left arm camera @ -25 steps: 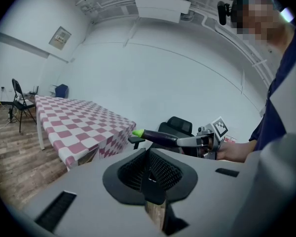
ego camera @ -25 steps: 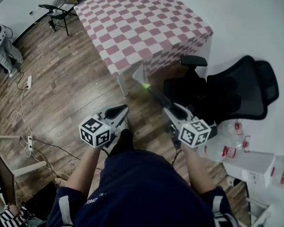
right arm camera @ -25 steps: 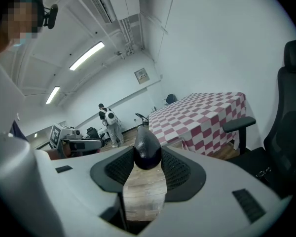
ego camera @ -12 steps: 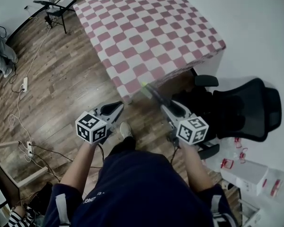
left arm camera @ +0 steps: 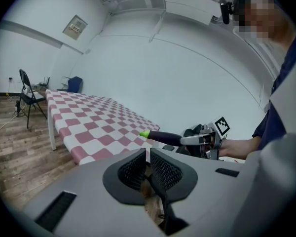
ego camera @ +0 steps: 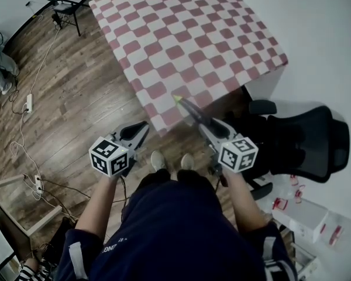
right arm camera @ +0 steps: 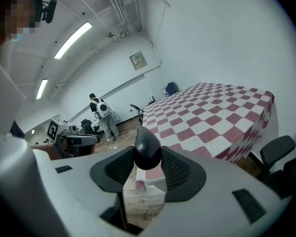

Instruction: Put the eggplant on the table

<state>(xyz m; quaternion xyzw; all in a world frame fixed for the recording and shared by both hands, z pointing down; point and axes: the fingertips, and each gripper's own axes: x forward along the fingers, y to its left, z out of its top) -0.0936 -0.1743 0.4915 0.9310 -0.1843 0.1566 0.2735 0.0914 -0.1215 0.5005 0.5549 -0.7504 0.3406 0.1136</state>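
A dark purple eggplant with a green tip sticks forward out of my right gripper, which is shut on its thick end. The tip reaches over the near edge of the table, which has a red-and-white checked cloth. In the right gripper view the eggplant sits pinched between the ribbed pads, with the table ahead to the right. My left gripper hangs beside it over the wood floor, jaws together and holding nothing. The left gripper view shows the eggplant and the table.
A black office chair stands close on the right by the table corner. A folding chair is at the far left end. Cables and a power strip lie on the floor at left. Boxes and bottles sit at lower right.
Both grippers have moved forward toward the table, which now lies nearer in the head view. The eggplant's tip has gone from above the floor to over the table's near edge.
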